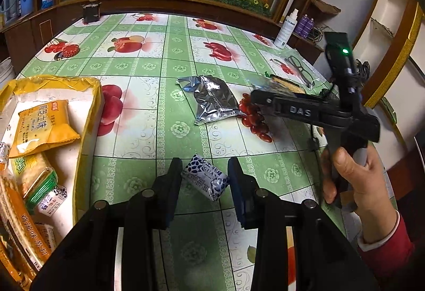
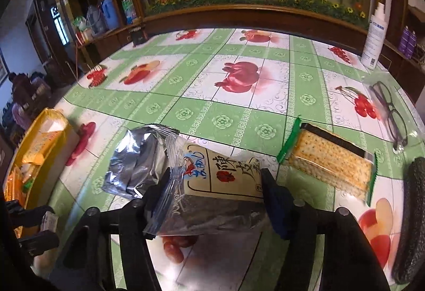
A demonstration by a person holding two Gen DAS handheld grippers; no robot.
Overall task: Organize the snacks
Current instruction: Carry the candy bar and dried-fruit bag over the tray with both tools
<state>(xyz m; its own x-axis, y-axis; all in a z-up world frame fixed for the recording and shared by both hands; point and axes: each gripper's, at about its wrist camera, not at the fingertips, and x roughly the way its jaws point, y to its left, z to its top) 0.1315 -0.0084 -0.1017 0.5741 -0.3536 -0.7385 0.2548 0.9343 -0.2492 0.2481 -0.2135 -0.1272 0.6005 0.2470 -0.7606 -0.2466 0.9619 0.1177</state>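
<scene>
My left gripper point(image 1: 205, 171) is shut on a small blue-and-white candy point(image 1: 205, 180), held just above the tablecloth. To its left stands a yellow-lined box point(image 1: 87, 115) with several snacks, among them an orange biscuit pack point(image 1: 43, 126). My right gripper point(image 2: 215, 182) is shut on a clear packet with a cream label and dark contents point(image 2: 212, 192), lifted over the table; it also shows in the left wrist view point(image 1: 255, 97). A silver foil pouch point(image 1: 212, 101) point(image 2: 135, 163) lies mid-table. A cracker pack with green ends point(image 2: 329, 162) lies to the right.
Black glasses point(image 2: 390, 110) point(image 1: 300, 69) lie on a clear bag at the right edge. A white spray bottle point(image 2: 373, 36) and purple bottles point(image 2: 407, 38) stand at the back right. A dark block point(image 1: 91, 12) sits at the far edge. A dark textured object point(image 2: 410, 216) lies at the right.
</scene>
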